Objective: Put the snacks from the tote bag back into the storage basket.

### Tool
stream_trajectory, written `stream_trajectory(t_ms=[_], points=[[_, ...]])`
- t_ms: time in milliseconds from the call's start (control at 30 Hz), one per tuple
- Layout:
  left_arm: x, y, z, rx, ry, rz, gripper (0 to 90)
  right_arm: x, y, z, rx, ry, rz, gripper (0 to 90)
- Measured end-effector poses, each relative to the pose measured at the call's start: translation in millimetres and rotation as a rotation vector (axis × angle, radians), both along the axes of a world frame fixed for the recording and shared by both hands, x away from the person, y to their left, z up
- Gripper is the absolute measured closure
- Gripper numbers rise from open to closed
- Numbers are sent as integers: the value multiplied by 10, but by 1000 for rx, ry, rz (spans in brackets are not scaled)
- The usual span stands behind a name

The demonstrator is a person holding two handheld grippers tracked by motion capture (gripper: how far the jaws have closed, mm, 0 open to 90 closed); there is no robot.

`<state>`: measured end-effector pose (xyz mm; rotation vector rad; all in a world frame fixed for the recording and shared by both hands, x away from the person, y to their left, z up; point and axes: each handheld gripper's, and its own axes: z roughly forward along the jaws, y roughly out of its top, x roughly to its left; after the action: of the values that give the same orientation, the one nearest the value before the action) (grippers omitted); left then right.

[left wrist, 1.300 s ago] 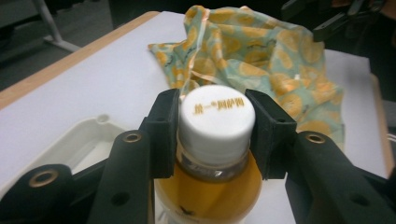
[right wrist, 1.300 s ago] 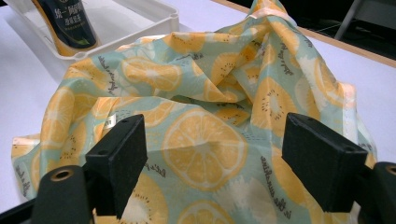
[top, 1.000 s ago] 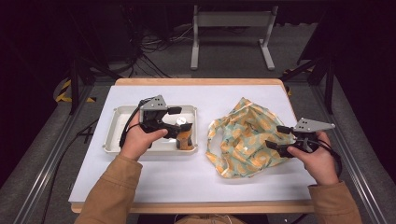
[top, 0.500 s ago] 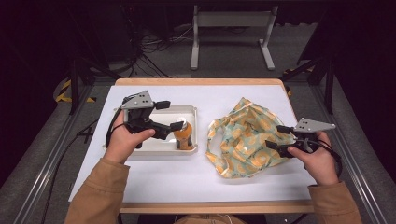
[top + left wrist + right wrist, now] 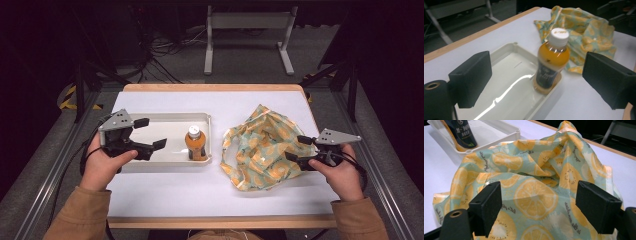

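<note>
Standing upright in the right end of a white tray [image 5: 150,166], an orange drink bottle [image 5: 196,144] with white cap and dark label sits close to the tray's right wall. Tray lies on the left half of a white table [image 5: 200,190]; wood edge visible along front and back.

Left gripper [image 5: 151,134], held in the person's left hand [image 5: 102,162], hovers over the tray's left part, jaws spread wide, nothing between them. It points toward the bottle but is clear of it. Left gripper view: bottle [image 5: 552,61] centred between the two black jaws, farther off, not touched; tray [image 5: 506,82] floor glossy and bare apart from the bottle; slight blur on the bottle label.

Crumpled fabric bag [image 5: 262,147], teal with orange-slice print, lies on the right half of the table, just right of the tray, not touching it as far as the high view shows. Right gripper [image 5: 299,148], in the right hand [image 5: 340,172], sits at the bag's right edge, jaws apart. Right gripper view: both jaws stand wide over the cloth [image 5: 536,192], which bunches up between and beyond them; cannot tell if the pads touch the fabric, no pinch visible. Bottle's lower part [image 5: 460,135] and tray corner [image 5: 506,131] show top left there.

Tan sleeves [image 5: 82,215] at bottom. Dark floor, cables and a grey metal frame [image 5: 247,37] beyond the table.
</note>
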<state>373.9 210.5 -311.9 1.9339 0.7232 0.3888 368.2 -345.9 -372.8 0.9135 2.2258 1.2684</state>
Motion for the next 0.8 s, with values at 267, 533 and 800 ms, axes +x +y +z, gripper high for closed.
stream_trajectory(t_ms=[267,533,800], points=[[-119,297,-245,8,25,76,90,-28,-23,-27,1,-3,1,215],[-264,579,-519,-19,45,117,89,-56,-18,-59,2,-14,21,215],[-337,680,-775,-25,79,159,91,-66,-24,-99,1,-18,29,215]])
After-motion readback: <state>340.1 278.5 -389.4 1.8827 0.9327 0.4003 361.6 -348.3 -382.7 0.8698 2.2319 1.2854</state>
